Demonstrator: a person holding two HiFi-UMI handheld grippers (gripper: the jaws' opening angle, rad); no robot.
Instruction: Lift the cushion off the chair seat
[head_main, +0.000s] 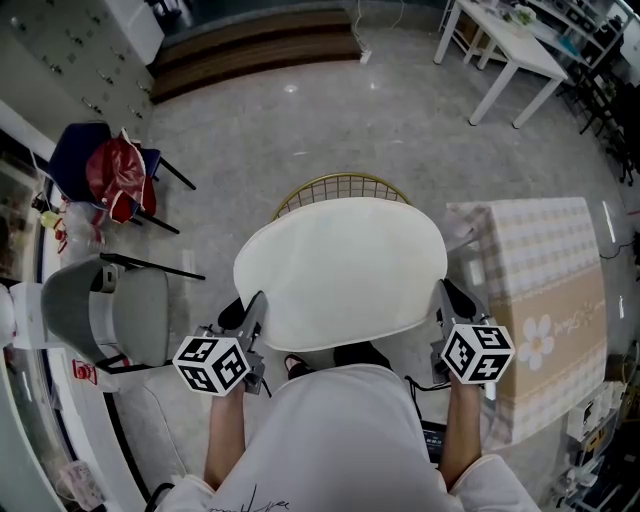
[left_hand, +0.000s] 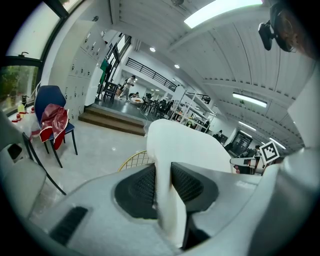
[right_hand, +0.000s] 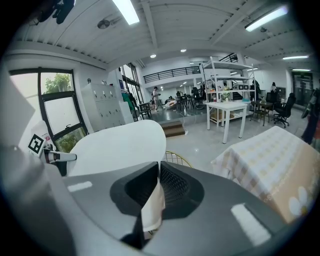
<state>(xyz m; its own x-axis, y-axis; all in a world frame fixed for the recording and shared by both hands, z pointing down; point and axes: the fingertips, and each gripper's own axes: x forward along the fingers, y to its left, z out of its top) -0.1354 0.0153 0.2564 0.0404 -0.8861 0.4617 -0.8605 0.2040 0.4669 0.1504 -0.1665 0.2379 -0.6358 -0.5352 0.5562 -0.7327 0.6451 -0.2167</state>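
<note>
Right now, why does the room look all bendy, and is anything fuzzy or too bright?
Left gripper view: the wide lens curves the ceiling, and the cushion edge pinched in the left tongs looks smeared, being so close. Right gripper view: the walls bow too, and the ceiling lamp glares white. Head view: the floor bulges, yet the cushion is sharp.

chair (head_main: 340, 188) under cushion (head_main: 340, 265), mostly hidden

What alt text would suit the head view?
Seen from above, a person holds a white cushion by its two sides, left gripper and right gripper each clamped on an edge, over a gold wire chair. A checked table stands to the right.
</note>
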